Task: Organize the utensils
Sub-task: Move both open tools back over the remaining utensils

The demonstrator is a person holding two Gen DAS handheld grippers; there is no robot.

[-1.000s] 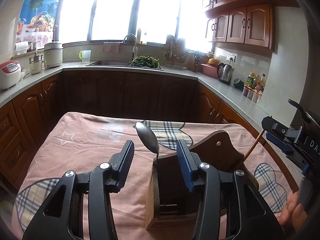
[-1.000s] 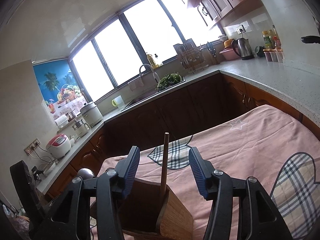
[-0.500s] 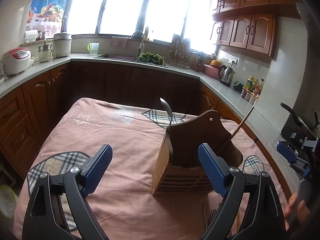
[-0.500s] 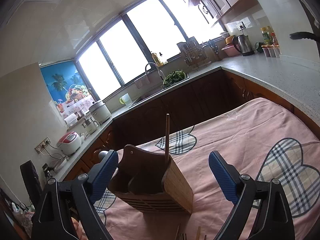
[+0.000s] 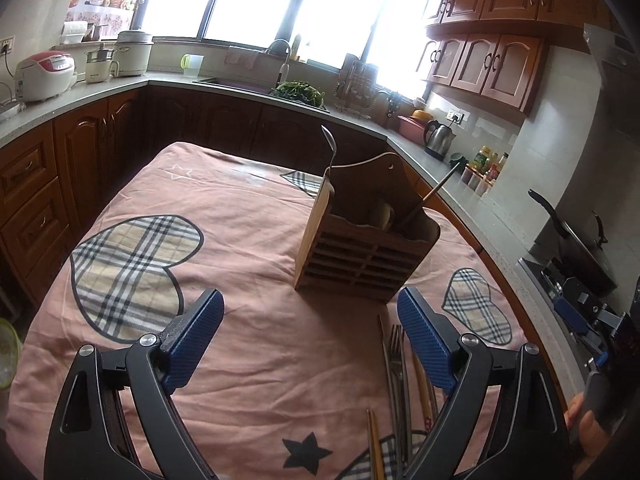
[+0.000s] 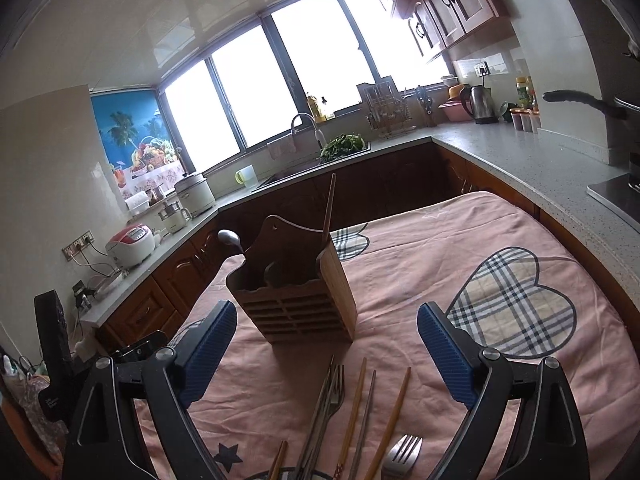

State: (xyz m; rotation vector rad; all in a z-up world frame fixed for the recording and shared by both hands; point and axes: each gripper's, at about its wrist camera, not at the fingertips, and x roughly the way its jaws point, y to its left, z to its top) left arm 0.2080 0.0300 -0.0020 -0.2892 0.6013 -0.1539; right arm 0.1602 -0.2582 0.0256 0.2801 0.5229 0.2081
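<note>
A wooden utensil holder (image 5: 362, 236) (image 6: 296, 292) stands upright on the pink tablecloth. A metal spoon (image 5: 330, 146) (image 6: 230, 238) sticks up from one end of it and a wooden chopstick (image 5: 440, 190) (image 6: 329, 208) from the other. Loose forks (image 6: 334, 390) and chopsticks (image 6: 394, 412) lie on the cloth in front of the holder, between the right gripper's fingers. My left gripper (image 5: 310, 338) is open and empty, well back from the holder. My right gripper (image 6: 326, 348) is open and empty too, hovering over the loose cutlery (image 5: 396, 364).
The table sits inside a U-shaped kitchen counter (image 6: 520, 156) with dark wood cabinets. A kettle (image 6: 480, 104), a rice cooker (image 5: 44, 74) and a sink with greens (image 5: 296, 90) stand along it. A pan handle (image 6: 580, 100) juts in at the right.
Both grippers opened wide, letting go of the spoon and the chopstick, which now stand in the holder. Both then drew back from the holder, bringing the loose cutlery into view.
</note>
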